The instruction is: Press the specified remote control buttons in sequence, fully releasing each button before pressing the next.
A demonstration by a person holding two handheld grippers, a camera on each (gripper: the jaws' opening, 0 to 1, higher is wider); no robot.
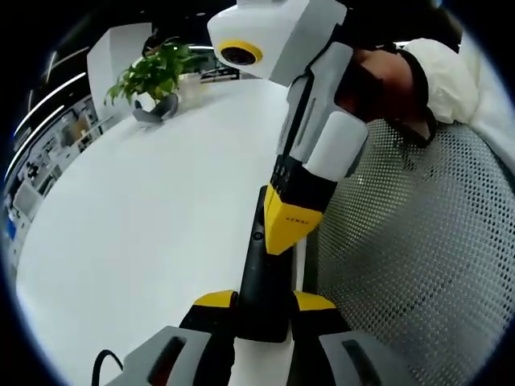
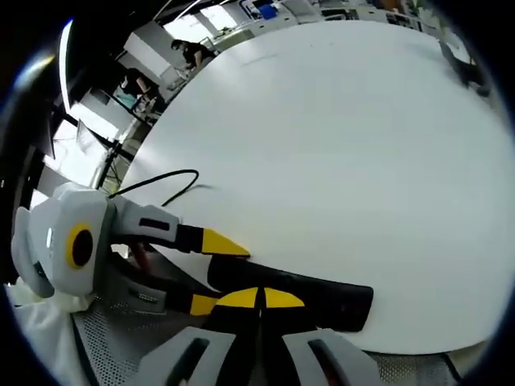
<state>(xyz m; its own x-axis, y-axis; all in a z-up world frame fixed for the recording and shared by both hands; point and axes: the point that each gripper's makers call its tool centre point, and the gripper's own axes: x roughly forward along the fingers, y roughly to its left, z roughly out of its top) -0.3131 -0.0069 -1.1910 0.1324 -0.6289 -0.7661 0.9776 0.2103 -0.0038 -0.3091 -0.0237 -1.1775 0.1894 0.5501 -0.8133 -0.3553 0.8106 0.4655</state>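
Clamping remote [image 1: 261,273], left gripper [image 1: 265,304] faces plant [image 1: 157,76].

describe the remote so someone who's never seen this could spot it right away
Find the big white table and go to its edge beside the mesh chair. The remote lies there, clamped by the left gripper: the one long, slim black bar on the white top.

Both views look close along the white table [image 1: 145,225] (facing each other), sharing the remote control [image 1: 264,281].
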